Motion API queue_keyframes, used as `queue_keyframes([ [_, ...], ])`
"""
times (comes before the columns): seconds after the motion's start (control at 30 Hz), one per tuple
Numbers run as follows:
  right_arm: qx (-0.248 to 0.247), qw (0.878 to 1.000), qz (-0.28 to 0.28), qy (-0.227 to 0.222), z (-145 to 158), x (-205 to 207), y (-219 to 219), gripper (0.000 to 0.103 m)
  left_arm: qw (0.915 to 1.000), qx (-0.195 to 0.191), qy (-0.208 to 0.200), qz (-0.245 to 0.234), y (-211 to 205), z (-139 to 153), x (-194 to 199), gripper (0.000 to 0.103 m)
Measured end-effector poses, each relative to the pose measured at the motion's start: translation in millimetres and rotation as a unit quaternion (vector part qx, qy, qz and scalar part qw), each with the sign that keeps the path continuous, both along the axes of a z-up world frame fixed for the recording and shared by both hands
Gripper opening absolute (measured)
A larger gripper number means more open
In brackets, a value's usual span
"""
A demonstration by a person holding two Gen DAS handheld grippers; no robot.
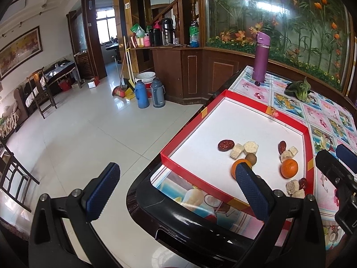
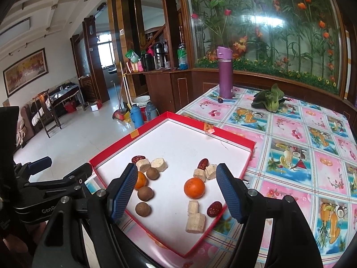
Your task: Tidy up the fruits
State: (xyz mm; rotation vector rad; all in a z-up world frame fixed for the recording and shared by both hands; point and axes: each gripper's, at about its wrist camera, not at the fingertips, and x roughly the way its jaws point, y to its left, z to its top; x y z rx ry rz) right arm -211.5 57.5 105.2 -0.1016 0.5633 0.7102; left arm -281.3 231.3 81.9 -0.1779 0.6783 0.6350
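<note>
A shallow red tray [image 2: 234, 137] with a white floor lies on the table's left corner. In it are two oranges [image 2: 194, 187] [image 2: 140, 179], three brown longans [image 2: 145, 193], red dates [image 2: 214, 208] and several beige chunks [image 2: 196, 223]. My right gripper [image 2: 177, 192] hangs open over the tray's near part, astride the larger orange's area and holding nothing. My left gripper [image 1: 176, 192] is open and empty at the tray's left corner. Its right finger [image 1: 252, 192] covers part of an orange [image 1: 239, 165], and its left finger is out over the floor.
A purple bottle [image 2: 225, 73] stands at the table's far side with a small dark fruit [image 2: 220, 100] at its foot. A bok choy [image 2: 271, 99] lies to the right. The table's glossy black edge [image 1: 178, 223] drops to a tiled floor with two thermoses [image 1: 142, 95].
</note>
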Motion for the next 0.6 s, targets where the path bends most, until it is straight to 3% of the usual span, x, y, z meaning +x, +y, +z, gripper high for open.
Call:
queue_keyframes([
  [0.6,-0.022,1.0,0.016,0.003,-7.5,-9.5,21.9,0.072,0.9999,-0.008,0.003,0.008,19.8,-3.0,-5.5,0.103],
])
